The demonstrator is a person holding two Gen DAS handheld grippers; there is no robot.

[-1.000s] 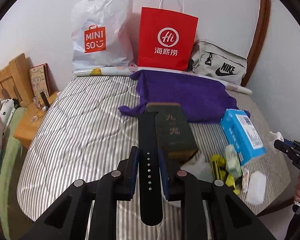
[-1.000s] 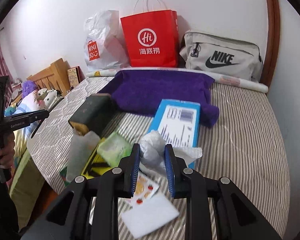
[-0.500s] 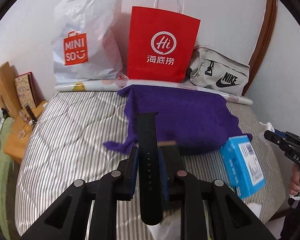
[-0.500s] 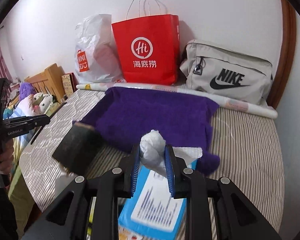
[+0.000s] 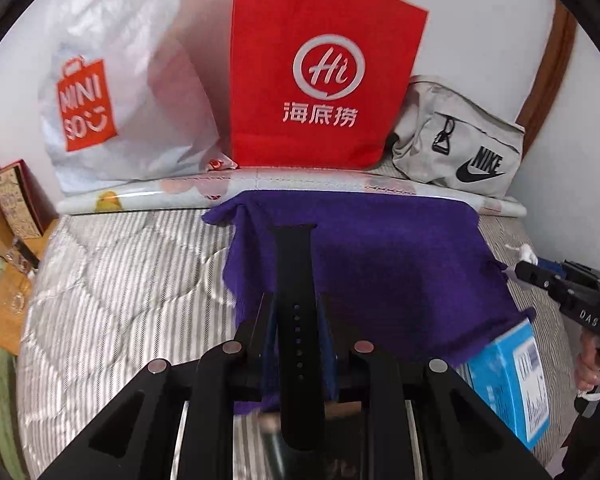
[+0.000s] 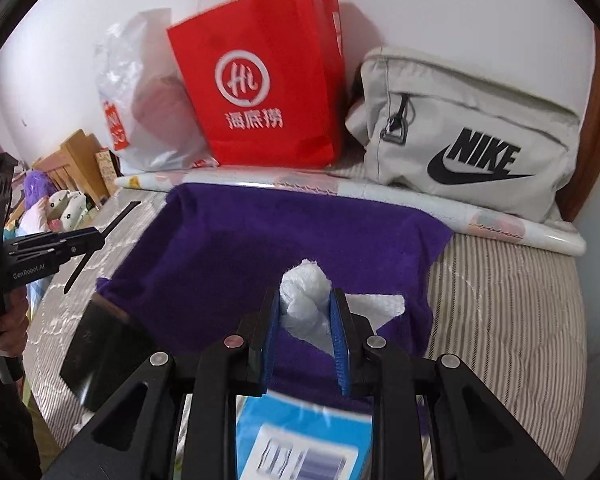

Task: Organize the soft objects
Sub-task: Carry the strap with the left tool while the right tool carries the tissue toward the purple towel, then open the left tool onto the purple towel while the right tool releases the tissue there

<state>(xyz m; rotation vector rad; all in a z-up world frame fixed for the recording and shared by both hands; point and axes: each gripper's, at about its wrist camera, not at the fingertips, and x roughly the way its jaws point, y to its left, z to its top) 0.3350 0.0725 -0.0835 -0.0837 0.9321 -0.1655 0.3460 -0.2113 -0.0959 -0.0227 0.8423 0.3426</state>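
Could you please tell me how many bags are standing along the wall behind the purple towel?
3: a white plastic Miniso bag on the left, a red paper Hi bag in the middle, and a beige fabric Nike bag on the right. Others could be hidden behind them.

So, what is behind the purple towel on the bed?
Behind the purple towel lies a long white roll, then a white plastic bag, a red paper bag and a grey bag. Their contents are hidden.
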